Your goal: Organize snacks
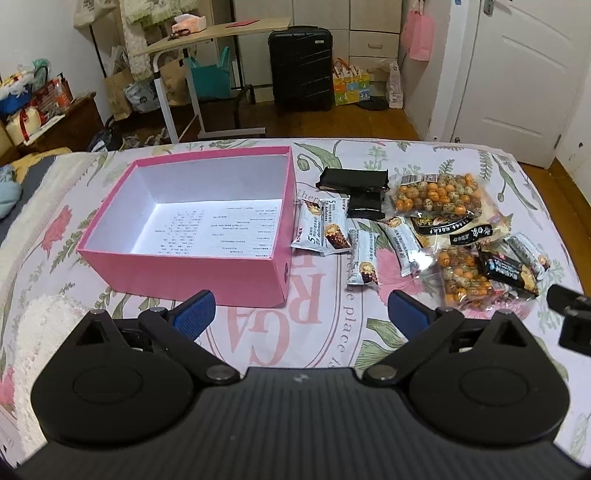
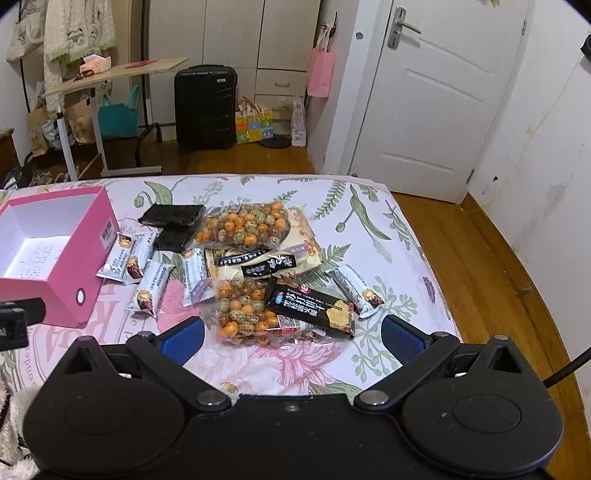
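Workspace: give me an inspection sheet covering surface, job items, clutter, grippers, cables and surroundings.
Surface: floral bedsheet, flat.
Job's things: open pink box holds no snacks, only a printed sheet on its bottom; snacks lie beside it: white snack bars, two dark packets, two bags of orange coated nuts, a black cracker pack resting on the nearer bag.
Clutter: nothing seen on the bed besides box and snacks.
Grippers: left gripper and right gripper both open, holding nothing.
Cables: a dark cable at the right gripper's edge.
Surroundings: black suitcase, tilted desk, white door, bags on the floor.
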Demonstrator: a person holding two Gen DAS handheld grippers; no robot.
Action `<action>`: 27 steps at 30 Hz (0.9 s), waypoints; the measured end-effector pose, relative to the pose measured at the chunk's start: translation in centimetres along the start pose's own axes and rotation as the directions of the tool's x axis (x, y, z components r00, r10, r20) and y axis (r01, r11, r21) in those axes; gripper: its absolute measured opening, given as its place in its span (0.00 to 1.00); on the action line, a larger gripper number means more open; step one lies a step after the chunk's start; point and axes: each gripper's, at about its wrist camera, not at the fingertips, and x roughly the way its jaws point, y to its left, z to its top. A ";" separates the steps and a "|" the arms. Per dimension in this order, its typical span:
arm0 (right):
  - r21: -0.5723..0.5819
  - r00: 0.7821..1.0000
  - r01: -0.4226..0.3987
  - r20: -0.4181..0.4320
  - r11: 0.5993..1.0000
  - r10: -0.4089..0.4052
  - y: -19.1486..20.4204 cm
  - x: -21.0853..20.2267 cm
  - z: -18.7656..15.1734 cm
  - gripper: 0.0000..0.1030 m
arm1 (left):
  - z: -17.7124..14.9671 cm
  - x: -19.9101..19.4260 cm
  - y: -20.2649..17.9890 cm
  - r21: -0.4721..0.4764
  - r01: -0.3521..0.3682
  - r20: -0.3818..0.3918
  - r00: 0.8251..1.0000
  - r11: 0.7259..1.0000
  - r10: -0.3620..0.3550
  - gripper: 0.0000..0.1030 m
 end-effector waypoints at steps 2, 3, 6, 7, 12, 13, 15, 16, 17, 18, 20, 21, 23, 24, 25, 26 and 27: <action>0.004 1.000 -0.020 0.007 1.000 0.020 -0.1 -0.1 0.0 1.00 | -0.1 -0.1 0.0 0.007 0.003 0.010 1.000 1.000 -0.003 0.97; 0.007 0.999 -0.032 0.011 0.999 0.032 -0.2 -0.1 0.0 1.00 | -0.1 -0.1 0.0 0.010 0.005 0.018 1.000 1.000 -0.005 0.97; 0.013 0.998 -0.062 0.010 0.998 0.062 -0.3 0.1 -0.1 1.00 | -0.1 -0.2 0.3 -0.003 0.021 0.038 0.999 1.000 -0.021 0.97; 0.012 0.997 -0.070 0.013 0.997 0.070 -0.2 0.0 -0.1 1.00 | 0.0 -0.3 0.4 -0.011 0.029 0.043 0.999 1.000 -0.028 0.97; -0.005 0.990 -0.134 0.050 0.991 0.134 -0.3 -0.5 0.3 1.00 | 0.4 -0.4 0.7 -0.023 0.050 0.069 0.996 0.998 -0.048 0.96; -0.016 0.986 -0.154 0.065 0.988 0.155 -0.3 -0.6 0.5 1.00 | 0.5 -0.4 0.6 -0.014 0.052 0.076 0.996 0.999 -0.051 0.96; -0.051 0.971 -0.204 0.115 0.978 0.209 -0.4 -0.7 1.1 0.99 | 0.8 -0.2 0.3 0.000 0.061 0.093 0.994 0.998 -0.061 0.96; -0.069 0.962 -0.227 0.137 0.971 0.235 -0.4 -0.6 1.4 0.99 | 1.1 0.0 0.1 0.006 0.066 0.104 0.992 0.998 -0.066 0.96; -0.088 0.954 -0.246 0.155 0.965 0.258 -0.4 -0.2 1.9 0.99 | 1.3 0.3 -0.1 0.011 0.056 0.119 0.991 0.998 -0.057 0.96; -0.107 0.946 -0.260 0.171 0.960 0.275 -0.4 0.3 2.3 0.99 | 1.6 0.6 -0.4 0.018 0.042 0.141 0.989 0.999 -0.044 0.96; -0.144 0.931 -0.304 0.163 0.942 0.326 -0.3 1.8 3.6 0.96 | 2.1 1.3 -1.0 0.043 0.062 0.172 0.983 0.997 -0.068 0.96; -0.133 0.923 -0.350 0.121 0.927 0.365 -0.5 3.2 4.7 0.90 | 2.4 1.9 -1.1 0.055 0.094 0.182 0.978 0.994 -0.102 0.96; -0.083 0.908 -0.410 0.059 0.908 0.415 -0.8 5.6 6.5 0.80 | 3.1 3.2 -1.4 0.067 0.139 0.176 0.973 0.988 -0.149 0.96; -0.096 0.900 -0.429 0.033 0.898 0.434 -0.6 7.0 7.4 0.80 | 3.5 4.0 -1.7 0.078 0.154 0.172 0.971 0.985 -0.165 0.96; -0.115 0.893 -0.446 0.005 0.887 0.450 -0.2 8.2 7.9 0.80 | 3.8 4.9 -2.1 0.092 0.160 0.162 0.972 0.983 -0.173 0.95; -0.118 0.886 -0.463 -0.030 0.879 0.463 0.3 9.6 8.4 0.80 | 4.0 5.7 -2.5 0.107 0.163 0.145 0.973 0.981 -0.178 0.93; -0.112 0.878 -0.479 -0.059 0.871 0.475 0.7 10.9 8.7 0.80 | 4.1 6.6 -3.0 0.126 0.176 0.127 0.973 0.976 -0.192 0.93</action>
